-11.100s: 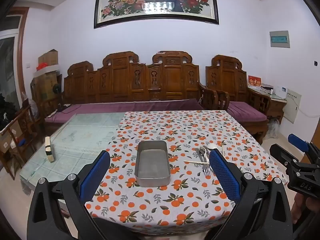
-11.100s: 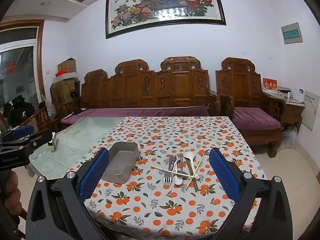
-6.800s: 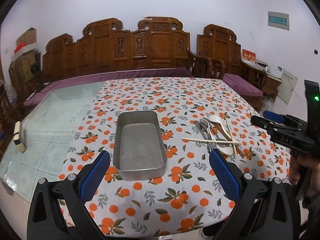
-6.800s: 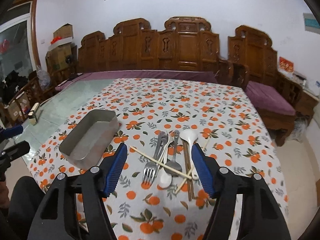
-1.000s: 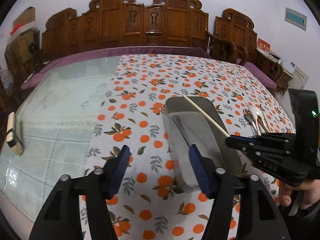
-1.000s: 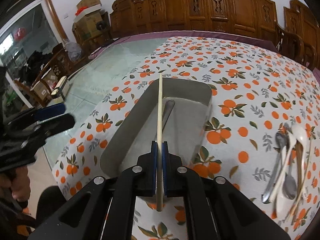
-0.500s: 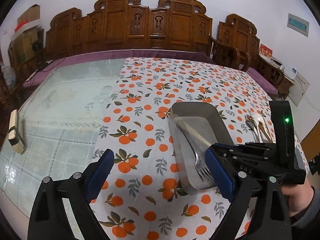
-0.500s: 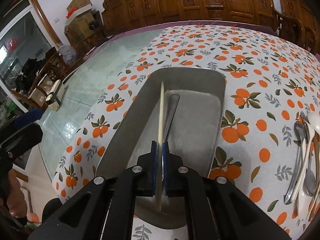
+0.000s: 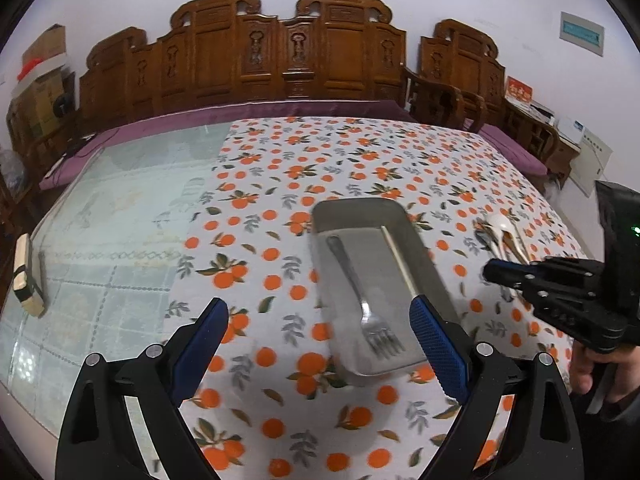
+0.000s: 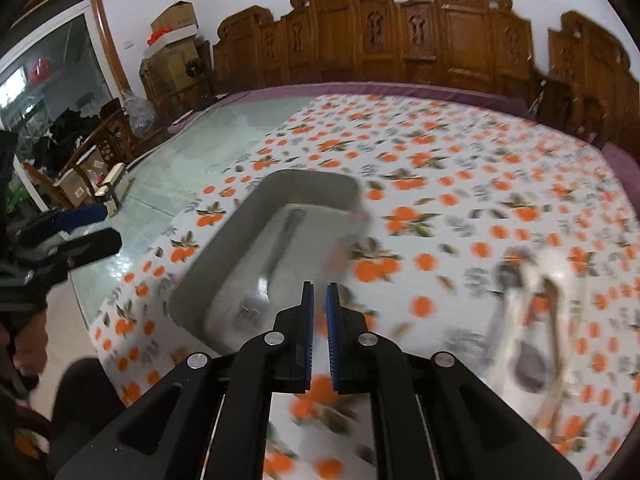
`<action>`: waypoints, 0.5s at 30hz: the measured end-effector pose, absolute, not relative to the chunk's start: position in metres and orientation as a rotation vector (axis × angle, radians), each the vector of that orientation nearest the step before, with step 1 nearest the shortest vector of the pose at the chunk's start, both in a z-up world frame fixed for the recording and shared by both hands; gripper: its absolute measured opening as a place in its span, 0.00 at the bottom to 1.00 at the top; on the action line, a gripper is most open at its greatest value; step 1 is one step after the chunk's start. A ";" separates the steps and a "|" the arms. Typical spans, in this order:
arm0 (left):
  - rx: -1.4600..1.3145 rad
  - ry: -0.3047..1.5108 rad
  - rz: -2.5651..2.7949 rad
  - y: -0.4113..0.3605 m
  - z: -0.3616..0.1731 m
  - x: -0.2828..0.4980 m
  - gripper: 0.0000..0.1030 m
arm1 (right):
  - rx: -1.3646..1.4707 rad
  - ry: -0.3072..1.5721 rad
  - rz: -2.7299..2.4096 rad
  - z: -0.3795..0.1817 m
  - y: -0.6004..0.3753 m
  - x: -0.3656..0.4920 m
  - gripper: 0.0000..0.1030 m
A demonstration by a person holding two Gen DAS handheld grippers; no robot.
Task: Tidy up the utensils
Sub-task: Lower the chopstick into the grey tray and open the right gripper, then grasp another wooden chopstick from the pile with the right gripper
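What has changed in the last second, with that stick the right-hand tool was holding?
The right gripper has let go of the chopstick, which now lies in the metal tray beside the fork, and has swung right, towards the remaining utensils. The tray and fork stayed put.

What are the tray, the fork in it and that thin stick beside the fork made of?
The tray looks like brushed metal, probably stainless steel: dull grey with a soft sheen and thin rolled walls. The fork seems polished steel, brighter and reflective. The stick, apparently a chopstick, is pale and matte, likely wood or bamboo, though plastic cannot be ruled out.
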State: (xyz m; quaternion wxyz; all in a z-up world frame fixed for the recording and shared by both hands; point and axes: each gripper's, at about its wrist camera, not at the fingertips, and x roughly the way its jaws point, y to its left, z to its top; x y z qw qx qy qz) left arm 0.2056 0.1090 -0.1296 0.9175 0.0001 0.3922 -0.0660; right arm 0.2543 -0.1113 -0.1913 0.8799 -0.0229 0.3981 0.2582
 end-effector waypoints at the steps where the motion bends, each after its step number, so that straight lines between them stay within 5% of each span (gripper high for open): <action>1: 0.001 0.809 -0.145 0.104 -0.130 0.206 0.86 | -0.062 0.819 0.523 -0.190 -0.122 0.251 0.18; 2: 0.011 0.812 -0.155 0.096 -0.130 0.206 0.86 | -0.077 0.809 0.505 -0.189 -0.132 0.247 0.24; 15: 0.022 0.834 -0.240 0.016 -0.144 0.207 0.86 | -0.095 0.836 0.266 -0.232 -0.261 0.254 0.25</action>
